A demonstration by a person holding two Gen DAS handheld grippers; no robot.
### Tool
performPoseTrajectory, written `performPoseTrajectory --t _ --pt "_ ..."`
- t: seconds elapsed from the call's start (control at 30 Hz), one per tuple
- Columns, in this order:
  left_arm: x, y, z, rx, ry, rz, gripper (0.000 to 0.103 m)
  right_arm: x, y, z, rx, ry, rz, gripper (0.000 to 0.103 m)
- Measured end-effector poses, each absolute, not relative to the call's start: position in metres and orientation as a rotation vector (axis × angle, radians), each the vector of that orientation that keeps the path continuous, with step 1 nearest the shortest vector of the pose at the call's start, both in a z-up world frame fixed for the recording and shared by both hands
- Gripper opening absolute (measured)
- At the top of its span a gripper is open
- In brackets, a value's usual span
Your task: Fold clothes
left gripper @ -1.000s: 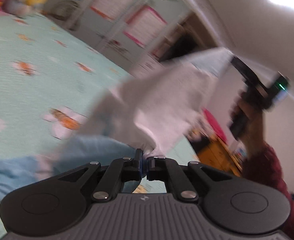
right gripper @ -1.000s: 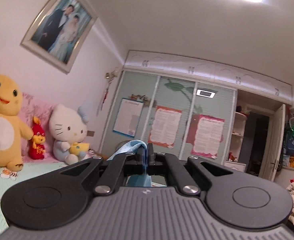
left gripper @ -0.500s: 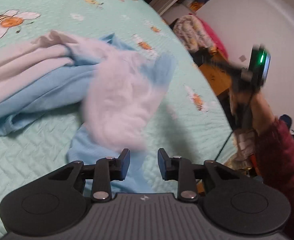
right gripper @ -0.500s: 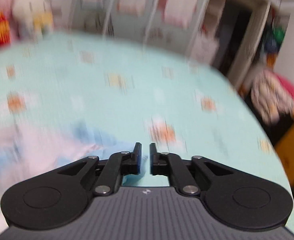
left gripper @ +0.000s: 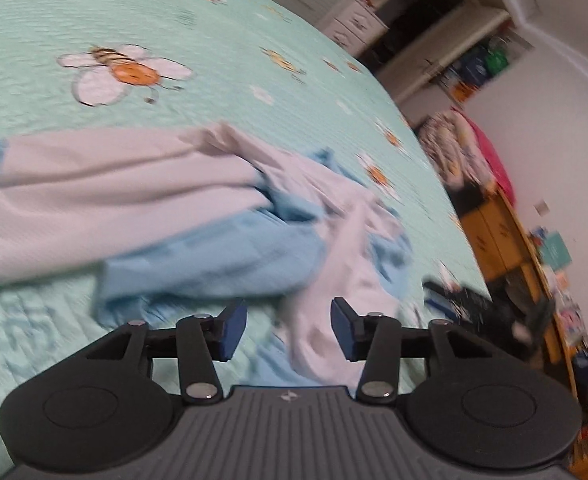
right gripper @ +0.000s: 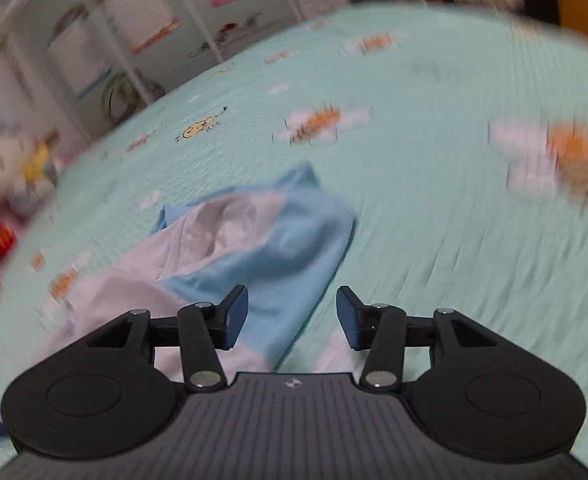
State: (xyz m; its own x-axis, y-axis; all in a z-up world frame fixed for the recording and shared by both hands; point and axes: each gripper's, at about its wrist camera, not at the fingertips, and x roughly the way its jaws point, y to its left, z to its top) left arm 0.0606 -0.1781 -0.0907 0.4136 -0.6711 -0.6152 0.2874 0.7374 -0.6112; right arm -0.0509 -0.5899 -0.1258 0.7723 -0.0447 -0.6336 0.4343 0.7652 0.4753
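Note:
A light-blue and white garment (left gripper: 165, 216) lies crumpled on the mint bedspread (left gripper: 173, 32). In the left wrist view my left gripper (left gripper: 289, 334) hangs open just above its near edge, with a white fold showing between the fingers but not pinched. The same garment (right gripper: 253, 248) fills the lower left of the blurred right wrist view. My right gripper (right gripper: 292, 318) is open over its blue edge, holding nothing.
The bedspread (right gripper: 434, 200) carries bee and flower prints. A wooden cabinet (left gripper: 506, 232) and heaped clothes (left gripper: 458, 152) stand past the bed's right edge. Wardrobe doors (right gripper: 133, 32) and plush toys (right gripper: 25, 168) line the far side.
Both grippers let go of the garment, which dropped onto the bed in a heap. Both have swung down towards it and their fingers have spread wider.

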Motion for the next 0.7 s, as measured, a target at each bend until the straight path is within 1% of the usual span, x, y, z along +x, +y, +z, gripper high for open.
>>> performPoseTrajectory --t 0.07,0.13,0.17,0.23,0.3,0.43,0.5,0.53,0.6,0.67,0.7 --pt "0.069 -0.174 -0.096 -0.464 0.968 -0.58 0.053 -0.051 -0.588 -0.146 0.785 0.668 -0.248 0.05" --pt "0.071 -0.171 -0.099 -0.485 0.978 -0.567 0.053 -0.055 -0.574 -0.157 0.82 0.68 -0.203 0.05" --pt "0.071 -0.17 -0.1 -0.489 0.976 -0.567 0.053 -0.058 -0.564 -0.153 0.783 0.674 -0.19 0.05" --pt "0.065 -0.17 -0.102 -0.443 0.947 -0.545 0.053 -0.06 -0.536 -0.137 0.611 0.664 -0.174 0.05" --pt "0.059 -0.17 -0.105 -0.385 0.917 -0.514 0.053 -0.065 -0.491 -0.114 0.356 0.627 -0.106 0.051" --pt "0.043 -0.169 -0.114 -0.272 0.89 -0.472 0.053 -0.069 -0.416 -0.102 0.218 0.633 0.126 0.057" --pt "0.038 -0.177 -0.116 -0.164 0.857 -0.453 0.053 -0.069 -0.386 -0.11 0.162 0.665 0.181 0.059" --pt "0.035 -0.181 -0.117 -0.11 0.84 -0.443 0.055 -0.068 -0.372 -0.115 0.121 0.681 0.195 0.059" --pt "0.031 -0.188 -0.118 -0.003 0.805 -0.423 0.056 -0.066 -0.349 -0.129 0.012 0.707 0.183 0.059" --pt "0.026 -0.196 -0.12 0.104 0.769 -0.402 0.062 -0.065 -0.336 -0.141 -0.087 0.731 0.158 0.059" --pt "0.026 -0.197 -0.123 0.128 0.769 -0.396 0.063 -0.068 -0.332 -0.145 -0.123 0.72 0.16 0.057"
